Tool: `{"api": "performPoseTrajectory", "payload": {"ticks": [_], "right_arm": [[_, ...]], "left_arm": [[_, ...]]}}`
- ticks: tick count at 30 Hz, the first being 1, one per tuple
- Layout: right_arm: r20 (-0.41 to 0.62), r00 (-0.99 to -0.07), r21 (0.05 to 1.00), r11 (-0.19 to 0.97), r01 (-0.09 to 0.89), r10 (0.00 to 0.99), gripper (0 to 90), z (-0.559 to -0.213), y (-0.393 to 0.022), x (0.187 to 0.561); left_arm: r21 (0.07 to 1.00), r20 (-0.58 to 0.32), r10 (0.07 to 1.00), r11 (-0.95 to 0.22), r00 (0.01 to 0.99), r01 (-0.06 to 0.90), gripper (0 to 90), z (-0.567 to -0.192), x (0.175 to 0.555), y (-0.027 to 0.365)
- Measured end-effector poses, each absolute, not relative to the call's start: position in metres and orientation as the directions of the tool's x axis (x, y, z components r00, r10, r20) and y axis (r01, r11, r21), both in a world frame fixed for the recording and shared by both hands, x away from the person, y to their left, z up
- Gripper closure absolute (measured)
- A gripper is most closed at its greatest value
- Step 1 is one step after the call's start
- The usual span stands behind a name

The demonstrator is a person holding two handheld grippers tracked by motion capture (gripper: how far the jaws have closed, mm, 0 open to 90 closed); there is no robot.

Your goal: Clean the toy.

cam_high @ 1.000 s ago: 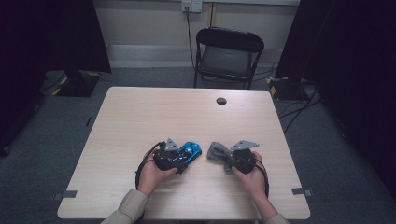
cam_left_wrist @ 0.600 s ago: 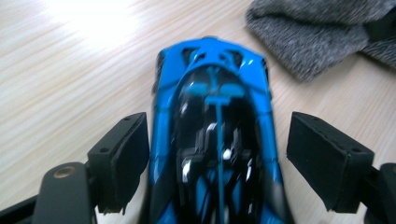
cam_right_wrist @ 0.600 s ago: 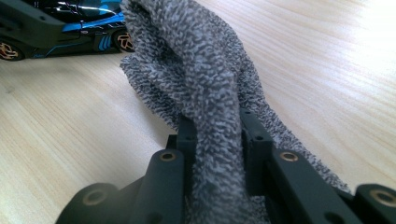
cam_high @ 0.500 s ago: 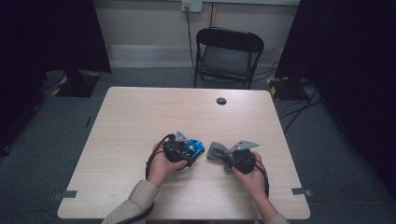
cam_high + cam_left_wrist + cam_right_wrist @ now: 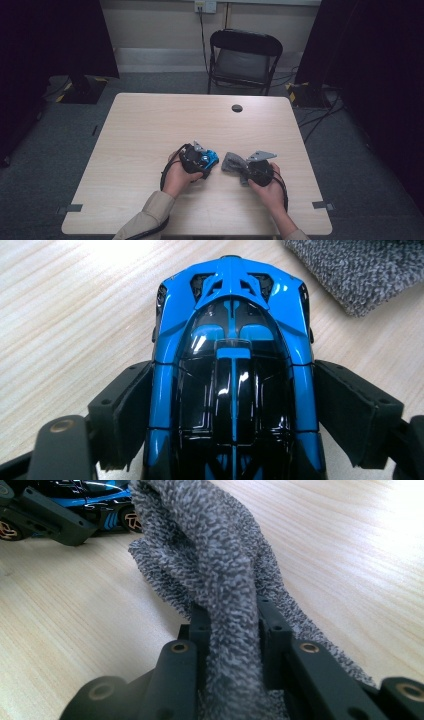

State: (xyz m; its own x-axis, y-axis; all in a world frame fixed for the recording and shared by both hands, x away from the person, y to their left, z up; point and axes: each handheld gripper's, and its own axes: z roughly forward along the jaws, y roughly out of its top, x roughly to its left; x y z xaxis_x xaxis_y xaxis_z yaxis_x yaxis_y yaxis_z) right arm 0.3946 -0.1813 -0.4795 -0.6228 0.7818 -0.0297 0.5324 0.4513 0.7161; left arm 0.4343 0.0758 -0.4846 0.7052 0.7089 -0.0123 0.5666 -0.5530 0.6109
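A blue and black toy car (image 5: pixel 232 315) sits on the table (image 5: pixel 150 130) near its front, just left of a grey cloth (image 5: pixel 231 162). My left gripper (image 5: pixel 232 376) straddles the car's middle; its jaws have just been closing and both pads touch the car's sides. In the high view the left gripper (image 5: pixel 204 162) holds the car (image 5: pixel 213 159) close to the cloth. My right gripper (image 5: pixel 235 612) is shut on a bunched fold of the cloth (image 5: pixel 200 540), which stands up from the table towards the car (image 5: pixel 100 500). In the high view the right gripper (image 5: pixel 245 170) sits just right of the cloth.
The light wooden table has a dark round cable hole (image 5: pixel 237 108) near its far edge. A black folding chair (image 5: pixel 244 60) stands behind the table. Cables lie on the floor at the right, and dark curtains hang on both sides.
My left hand has moved to the right with the car, bringing it closer to the cloth. The right hand and the cloth have stayed where they were.
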Motion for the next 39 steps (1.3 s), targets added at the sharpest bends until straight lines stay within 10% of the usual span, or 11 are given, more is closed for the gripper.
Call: {"api": "performPoseTrajectory", "payload": {"ticks": [39], "right_arm": [[0.141,-0.571,0.802,0.245,0.545,0.809,78.6,-0.464,-0.198,0.396]], "left_arm": [[0.742,-0.135,0.643,-0.439,0.754,0.507,27.9,-0.442,0.420,0.098]]}}
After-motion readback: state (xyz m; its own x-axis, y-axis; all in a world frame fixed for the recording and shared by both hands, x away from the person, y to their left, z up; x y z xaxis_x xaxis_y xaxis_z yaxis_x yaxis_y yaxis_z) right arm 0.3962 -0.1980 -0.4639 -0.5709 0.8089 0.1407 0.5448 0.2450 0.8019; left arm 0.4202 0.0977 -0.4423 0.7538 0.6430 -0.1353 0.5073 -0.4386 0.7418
